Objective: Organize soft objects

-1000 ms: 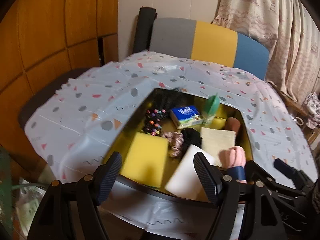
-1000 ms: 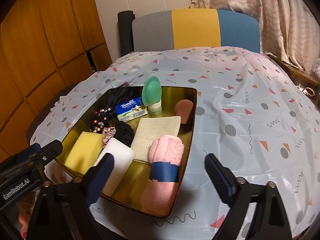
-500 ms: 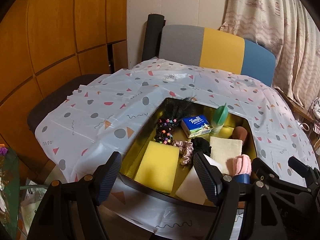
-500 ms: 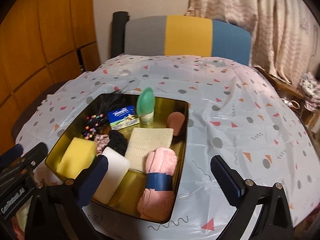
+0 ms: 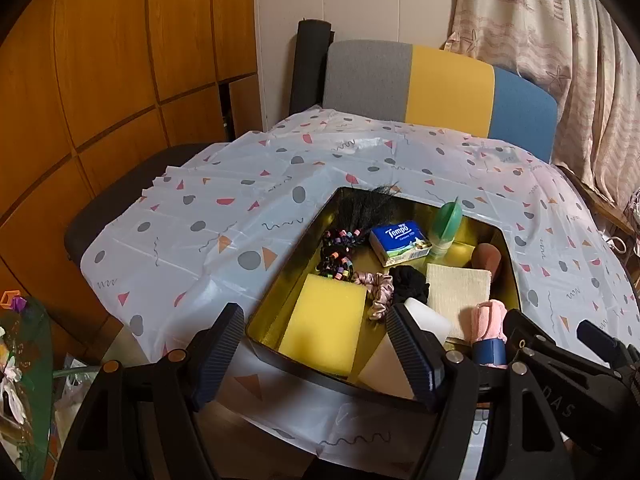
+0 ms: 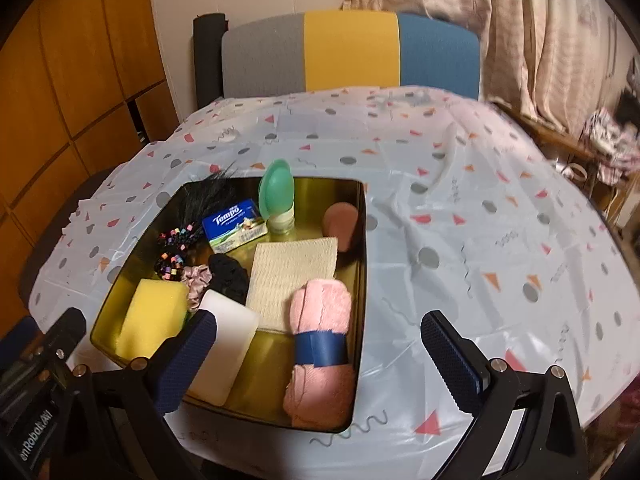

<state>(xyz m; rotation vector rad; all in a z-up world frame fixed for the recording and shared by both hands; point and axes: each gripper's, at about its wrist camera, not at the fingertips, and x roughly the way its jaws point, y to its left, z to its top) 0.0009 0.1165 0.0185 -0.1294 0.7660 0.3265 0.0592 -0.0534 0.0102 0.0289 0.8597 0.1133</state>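
Both grippers, left (image 5: 316, 350) and right (image 6: 318, 360), were wide, empty | tray (image 6: 362, 240) at 12 o'clock | advice: pinch pink towel (image 6: 320, 320) at its band.

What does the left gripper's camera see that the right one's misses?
Only the left wrist view shows the flowers at its lower left edge. Only the right wrist view shows the clothes pile at far right and the whole pink towel. Both show the gold tray, yellow sponge, Tempo tissue pack and striped chair.
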